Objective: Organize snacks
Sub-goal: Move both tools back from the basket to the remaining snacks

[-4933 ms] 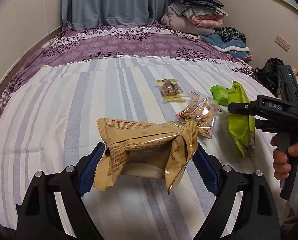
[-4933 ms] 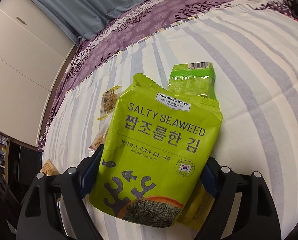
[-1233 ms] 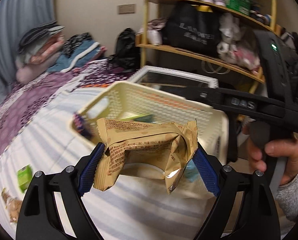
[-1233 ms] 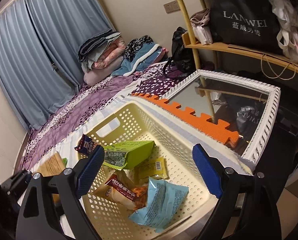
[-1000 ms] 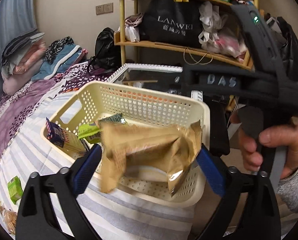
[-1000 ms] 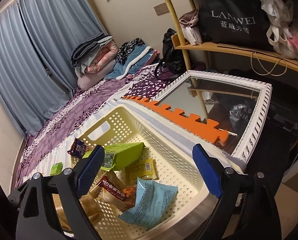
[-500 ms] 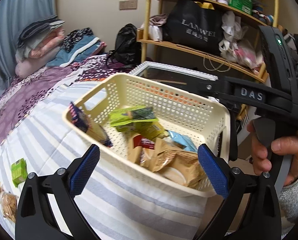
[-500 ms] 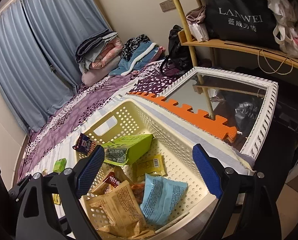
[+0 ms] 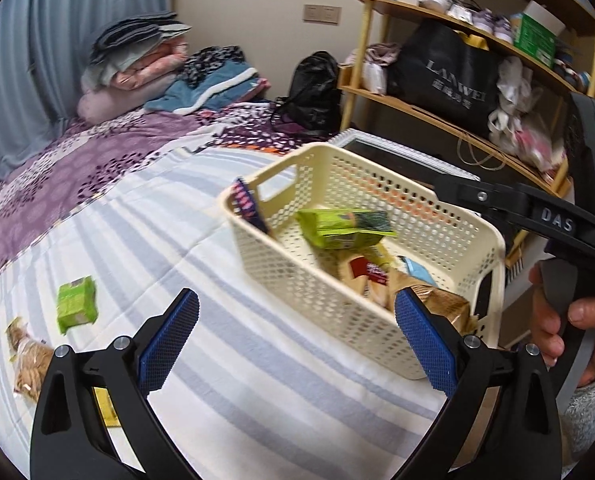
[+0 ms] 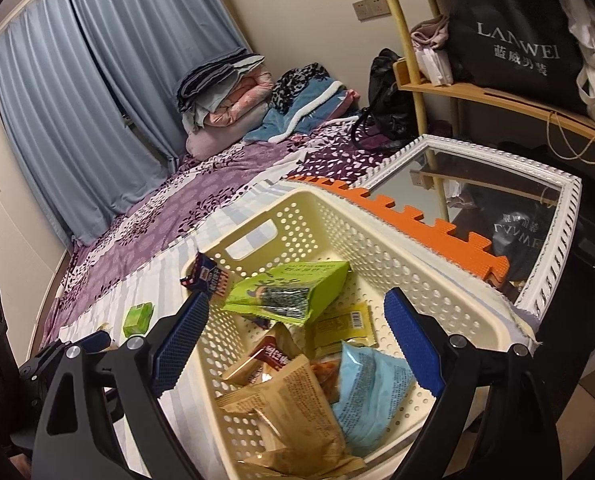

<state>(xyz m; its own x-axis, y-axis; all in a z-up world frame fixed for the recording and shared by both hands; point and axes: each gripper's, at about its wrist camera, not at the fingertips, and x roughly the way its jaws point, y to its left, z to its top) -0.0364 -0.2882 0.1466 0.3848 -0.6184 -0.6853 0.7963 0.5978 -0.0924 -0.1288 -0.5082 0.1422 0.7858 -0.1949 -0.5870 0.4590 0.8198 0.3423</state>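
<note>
A cream perforated plastic basket (image 9: 361, 304) sits at the right edge of the bed (image 9: 225, 360), whose striped white-and-grey cover lies smooth and open to the basket's left. Just past the basket's far right side stand an orange foam mat (image 10: 413, 212) with a toothed edge and a white-framed mirror (image 10: 553, 240), so that side is tight.

The left gripper (image 9: 295, 338) hangs over the bed near the basket's near wall, its blue ribbed fingers (image 9: 169, 336) spread wide and holding nothing. The right gripper (image 10: 297, 348) hovers above the basket's near end, its fingers (image 10: 413, 348) equally wide apart and empty.

Inside the basket lie a crinkled tan foil snack bag (image 10: 289, 420) at the near end, a light blue packet (image 10: 373, 392) beside it, a red-labelled wrapper (image 10: 273, 356), a flat yellow sachet (image 10: 345, 324) and a lime-green seaweed pouch (image 10: 289, 292) leaning toward the far wall. A dark blue packet (image 10: 207, 276) rests against the left rim.

Left on the bed, well apart from the basket, are a small green packet (image 9: 76, 304) and a clear bag of biscuits (image 9: 27, 360).
</note>
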